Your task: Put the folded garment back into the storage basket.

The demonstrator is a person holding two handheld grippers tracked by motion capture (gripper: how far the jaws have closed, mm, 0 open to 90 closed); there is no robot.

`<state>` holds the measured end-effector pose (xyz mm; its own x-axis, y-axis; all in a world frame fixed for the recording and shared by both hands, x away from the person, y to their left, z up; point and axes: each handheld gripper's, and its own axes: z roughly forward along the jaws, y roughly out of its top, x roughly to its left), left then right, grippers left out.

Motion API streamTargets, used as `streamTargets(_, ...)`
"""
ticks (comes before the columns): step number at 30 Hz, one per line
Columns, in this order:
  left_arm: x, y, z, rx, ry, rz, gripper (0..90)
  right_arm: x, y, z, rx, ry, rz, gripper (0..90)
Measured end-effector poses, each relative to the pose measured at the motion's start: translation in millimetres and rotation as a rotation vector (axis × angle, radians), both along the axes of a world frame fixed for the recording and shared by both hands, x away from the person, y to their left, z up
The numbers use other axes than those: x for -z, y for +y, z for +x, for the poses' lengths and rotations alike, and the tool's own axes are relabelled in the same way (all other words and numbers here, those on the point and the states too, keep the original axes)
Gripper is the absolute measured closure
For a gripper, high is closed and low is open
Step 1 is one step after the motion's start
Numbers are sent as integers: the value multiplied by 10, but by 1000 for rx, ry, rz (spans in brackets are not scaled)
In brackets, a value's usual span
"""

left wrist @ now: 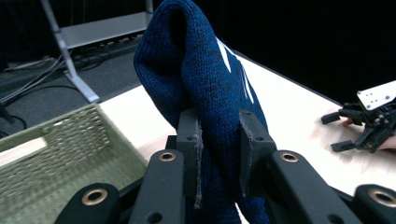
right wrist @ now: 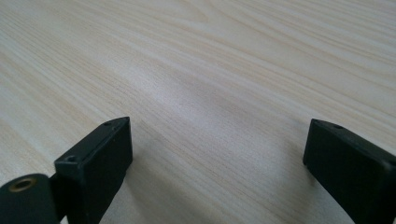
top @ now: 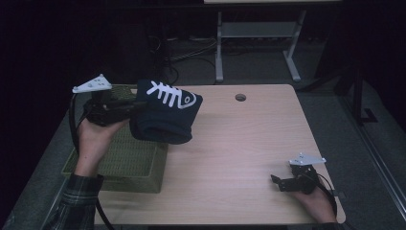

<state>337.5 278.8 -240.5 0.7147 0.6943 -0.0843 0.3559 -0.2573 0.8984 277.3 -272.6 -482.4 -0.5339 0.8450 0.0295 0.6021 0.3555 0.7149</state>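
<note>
The left gripper has its jaws clamped on a dark blue knit hat, held above the far right corner of the green basket. From above, its white fishbone print shows. The right gripper, jaws wide apart, rests on the table near right.

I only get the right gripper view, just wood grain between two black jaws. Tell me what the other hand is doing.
Observer: The left tool is shut on a dark blue knitted garment, held above the table.
Operator: Describe the garment.
Observer: It bears a white fish-skeleton design.
Operator: Say what lies under it.
Observer: A green woven basket at the table's left edge.
Operator: Report my tool.
Observer: The right tool is open near the table's right corner.
</note>
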Motion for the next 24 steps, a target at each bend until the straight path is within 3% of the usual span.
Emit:
streamTargets(17, -151, 599, -180, -118, -38, -15, 735, 0, 0, 0, 0, 1, 0, 77)
streamTargets(24, -72, 807, -216, -162, -23, -12, 735, 1, -1, 2, -1, 0, 0, 77)
